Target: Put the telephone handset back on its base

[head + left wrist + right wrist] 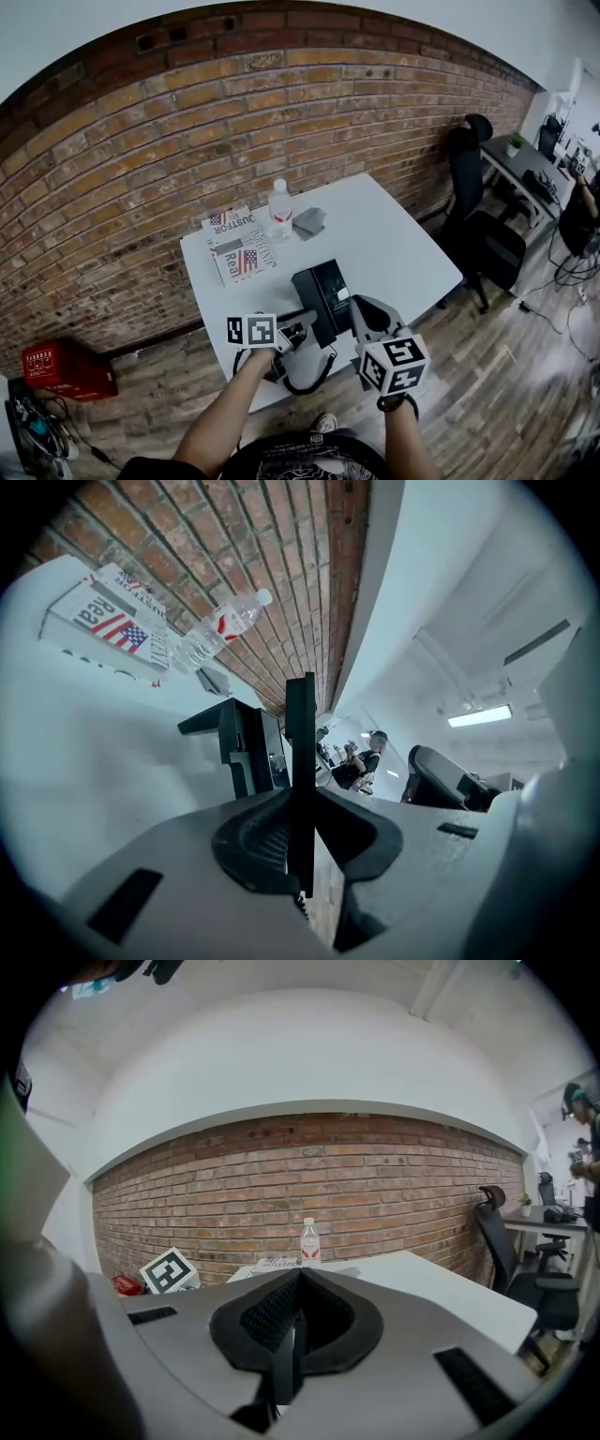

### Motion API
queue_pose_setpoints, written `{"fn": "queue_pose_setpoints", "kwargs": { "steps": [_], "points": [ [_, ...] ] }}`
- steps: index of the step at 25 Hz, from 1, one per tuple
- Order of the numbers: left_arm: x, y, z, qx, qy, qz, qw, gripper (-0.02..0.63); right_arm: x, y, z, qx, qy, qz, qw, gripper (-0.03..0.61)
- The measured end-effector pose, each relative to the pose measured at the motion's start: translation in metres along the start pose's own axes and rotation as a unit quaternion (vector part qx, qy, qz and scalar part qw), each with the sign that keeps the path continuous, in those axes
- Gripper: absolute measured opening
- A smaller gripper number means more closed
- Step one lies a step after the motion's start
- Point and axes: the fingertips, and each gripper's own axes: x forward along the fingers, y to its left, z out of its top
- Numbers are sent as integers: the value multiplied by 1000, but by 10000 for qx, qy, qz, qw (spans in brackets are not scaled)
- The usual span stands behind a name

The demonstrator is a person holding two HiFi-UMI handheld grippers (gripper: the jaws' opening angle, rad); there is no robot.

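The black telephone base [322,292] stands on the white table [394,234], near its front edge; the left gripper view has the base [246,747] just ahead. A black coiled cord [314,375] loops off the table's near edge. A dark piece [276,367] under my left hand may be the handset, mostly hidden. My left gripper [302,328] [300,705] is just left of the base, jaws shut, nothing visible between them. My right gripper [361,307] [292,1326] is close beside the base's right side, also shut on nothing.
A water bottle [279,210] [309,1240], printed papers [239,246] and a small grey item [309,221] sit at the table's far side by the brick wall. A black office chair [478,225] stands to the right, a red box [66,367] on the floor left.
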Motion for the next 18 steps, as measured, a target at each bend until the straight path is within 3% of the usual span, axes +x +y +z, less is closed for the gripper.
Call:
{"fn": "queue_pose_setpoints", "kwargs": {
  "steps": [18],
  "points": [
    [21, 34, 0, -695, 209, -188, 9972, 71, 20, -23, -7, 4, 151, 6, 9999, 2]
  ]
}}
